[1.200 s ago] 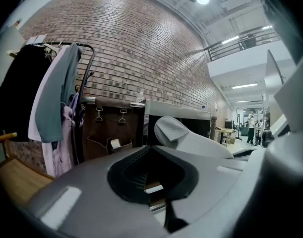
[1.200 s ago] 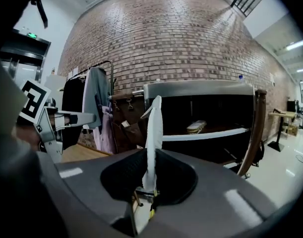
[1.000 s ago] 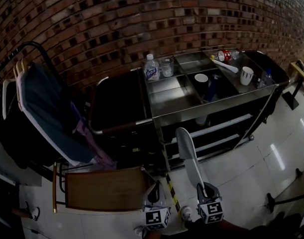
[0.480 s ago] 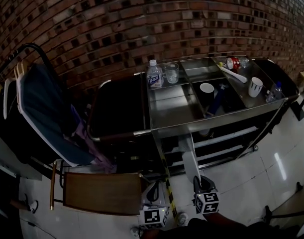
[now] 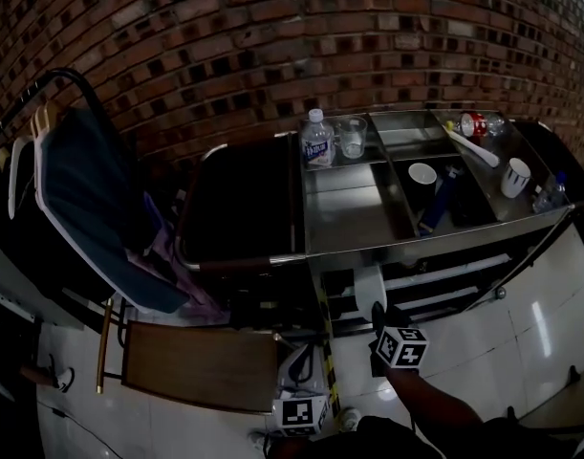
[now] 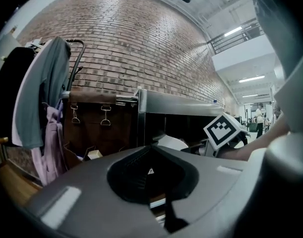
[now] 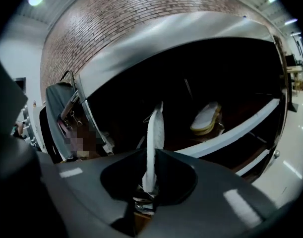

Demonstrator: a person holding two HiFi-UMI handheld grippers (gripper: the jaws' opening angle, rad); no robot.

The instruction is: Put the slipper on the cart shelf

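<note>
- Head view: the flat white slipper (image 5: 368,290) is pinched at its near end by the right gripper (image 5: 378,316). Its long axis is directed away from the person, and the far end is tucked under the rim of the stainless-steel cart (image 5: 354,208). The left gripper (image 5: 304,360) is held lower and to the left, beside a brown wooden panel (image 5: 201,366) and apart from the slipper.
- Left gripper view: the jaws are seen pressed together with nothing between them. The slipper and the right gripper's marker cube are recorded ahead and to the right, at the cart's dark open side.
- Right gripper view: the jaws are clamped on the slipper, which is presented edge-on and upright. The dark cart shelf (image 7: 235,114) lies straight ahead along that axis, behind a pale front rail (image 7: 230,133). A second, cream-soled slipper (image 7: 206,118) is lying on the shelf, to the right of the held one.
- Judgement: the right gripper is the nearer one. A forward push along the long axis is judged sufficient, with the sole turned flat before release.
</note>
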